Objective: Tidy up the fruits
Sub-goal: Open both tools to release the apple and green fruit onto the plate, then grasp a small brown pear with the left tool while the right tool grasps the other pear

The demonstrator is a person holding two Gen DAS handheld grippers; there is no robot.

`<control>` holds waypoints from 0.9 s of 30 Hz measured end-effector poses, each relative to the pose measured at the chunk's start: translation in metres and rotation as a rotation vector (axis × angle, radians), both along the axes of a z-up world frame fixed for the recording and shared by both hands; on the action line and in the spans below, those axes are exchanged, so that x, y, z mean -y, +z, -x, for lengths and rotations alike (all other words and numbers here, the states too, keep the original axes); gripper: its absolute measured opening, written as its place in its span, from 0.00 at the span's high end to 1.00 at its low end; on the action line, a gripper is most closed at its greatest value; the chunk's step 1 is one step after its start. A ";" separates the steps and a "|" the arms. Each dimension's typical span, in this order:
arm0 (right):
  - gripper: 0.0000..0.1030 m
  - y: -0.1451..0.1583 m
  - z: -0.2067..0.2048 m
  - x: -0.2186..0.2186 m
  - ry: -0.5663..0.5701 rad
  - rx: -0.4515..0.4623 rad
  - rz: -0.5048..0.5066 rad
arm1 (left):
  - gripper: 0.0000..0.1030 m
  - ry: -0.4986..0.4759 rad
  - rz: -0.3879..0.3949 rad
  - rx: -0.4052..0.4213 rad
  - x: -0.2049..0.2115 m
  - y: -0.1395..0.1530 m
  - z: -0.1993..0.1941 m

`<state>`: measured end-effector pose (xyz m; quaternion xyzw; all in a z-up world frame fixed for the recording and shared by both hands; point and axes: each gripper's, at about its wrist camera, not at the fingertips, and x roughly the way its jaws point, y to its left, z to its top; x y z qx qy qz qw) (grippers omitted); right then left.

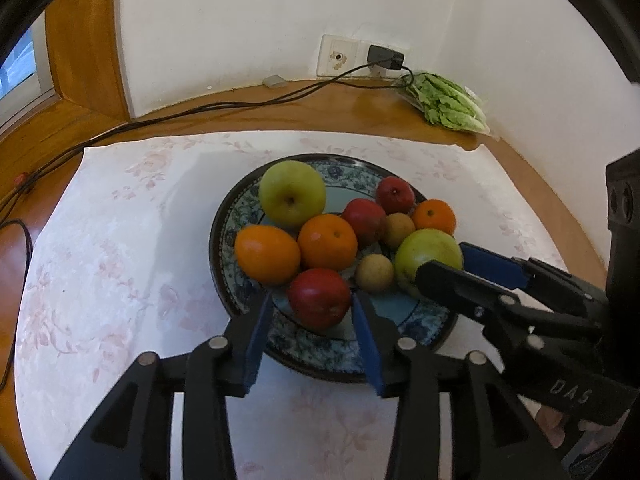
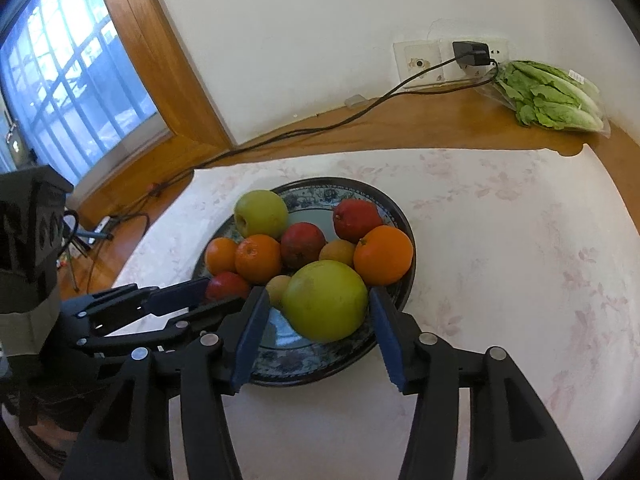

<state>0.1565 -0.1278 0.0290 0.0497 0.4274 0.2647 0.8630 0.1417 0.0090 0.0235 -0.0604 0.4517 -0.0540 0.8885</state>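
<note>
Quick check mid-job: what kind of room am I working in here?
Most likely a home dining or kitchen corner. A wooden table with a floral cloth stands against a white wall with a wood-framed window; a charger is plugged into the wall socket, and bagged lettuce lies beside the fruit plate.

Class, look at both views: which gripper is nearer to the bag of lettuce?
Right. The right gripper is at the plate's lettuce side; the left gripper is farther.
</note>
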 end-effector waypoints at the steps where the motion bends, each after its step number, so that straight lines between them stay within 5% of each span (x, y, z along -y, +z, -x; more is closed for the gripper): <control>1: 0.48 0.002 0.002 0.001 -0.002 0.001 -0.003 | 0.55 0.001 0.004 0.002 0.000 0.002 0.002; 27: 0.48 0.023 0.083 0.028 -0.086 0.008 0.103 | 0.50 -0.036 0.037 -0.035 0.022 0.016 0.071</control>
